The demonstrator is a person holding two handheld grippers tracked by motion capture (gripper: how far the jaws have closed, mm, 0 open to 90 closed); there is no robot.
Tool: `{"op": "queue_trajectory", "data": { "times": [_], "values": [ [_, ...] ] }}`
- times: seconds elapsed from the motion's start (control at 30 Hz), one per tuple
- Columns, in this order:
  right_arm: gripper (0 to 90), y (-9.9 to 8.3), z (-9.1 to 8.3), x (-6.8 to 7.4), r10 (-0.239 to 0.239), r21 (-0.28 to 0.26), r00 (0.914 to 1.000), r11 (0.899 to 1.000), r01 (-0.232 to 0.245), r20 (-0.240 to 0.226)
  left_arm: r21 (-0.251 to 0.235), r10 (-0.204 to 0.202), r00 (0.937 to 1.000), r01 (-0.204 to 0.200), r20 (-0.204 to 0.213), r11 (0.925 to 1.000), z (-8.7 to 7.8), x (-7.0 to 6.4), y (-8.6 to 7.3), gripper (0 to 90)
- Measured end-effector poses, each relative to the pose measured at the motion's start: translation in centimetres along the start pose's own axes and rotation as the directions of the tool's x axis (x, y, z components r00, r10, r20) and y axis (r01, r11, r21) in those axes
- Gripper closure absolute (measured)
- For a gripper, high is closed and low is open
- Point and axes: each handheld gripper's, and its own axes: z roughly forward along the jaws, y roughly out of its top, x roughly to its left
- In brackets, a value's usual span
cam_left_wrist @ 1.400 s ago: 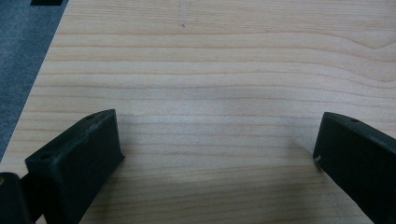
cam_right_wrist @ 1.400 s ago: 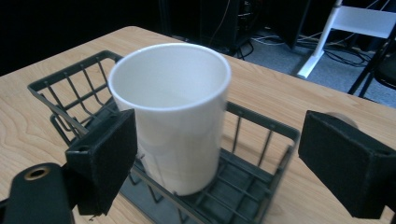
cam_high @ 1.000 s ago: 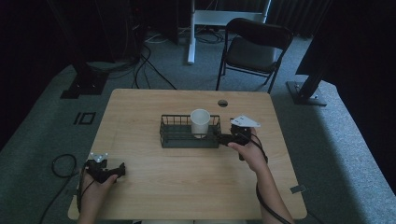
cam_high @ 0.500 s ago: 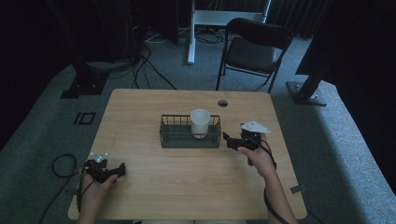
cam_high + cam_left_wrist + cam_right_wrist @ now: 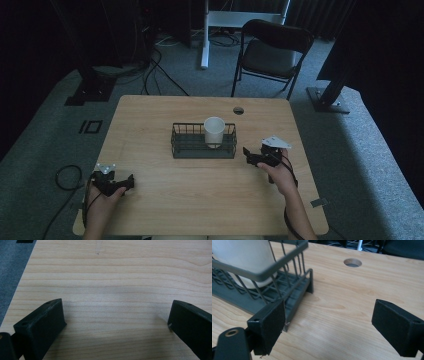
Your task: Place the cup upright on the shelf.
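White cup [image 5: 214,131] in wire basket [image 5: 203,141], mid-table; right gripper [image 5: 251,156] just beside the basket's right end, jaws spread and empty.

Step judged: cup set upright in the right half of the basket, nothing in either tool, so the placing looks done and the hand stands off. Right gripper view: basket corner [image 5: 308,277] near the left jaw, apart from it; cup [image 5: 247,257] behind the wires. Left gripper [image 5: 120,184] sits low at the near-left table edge, jaws wide over bare wood [image 5: 112,290], idle. Next move, if the cup is wanted again: rise over the basket rim and come down on the cup from above, since the wire wall bars a side approach. Surroundings: cable hole [image 5: 238,110] behind the basket; folding chair [image 5: 272,52] beyond the table, clear of the work.
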Motion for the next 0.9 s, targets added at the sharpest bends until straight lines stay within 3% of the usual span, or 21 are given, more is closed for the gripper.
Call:
{"op": "queue_trajectory", "data": {
  "times": [0.9],
  "values": [
    [11.5,-4.1,-1.0,-2.6,0.017,0.121,0.9979,0.992,-0.024,0.062,0.000,0.001,1.0000,-0.001,-0.001,1.0000,0.0,0.0,0.0,1.2]
  ]
}}
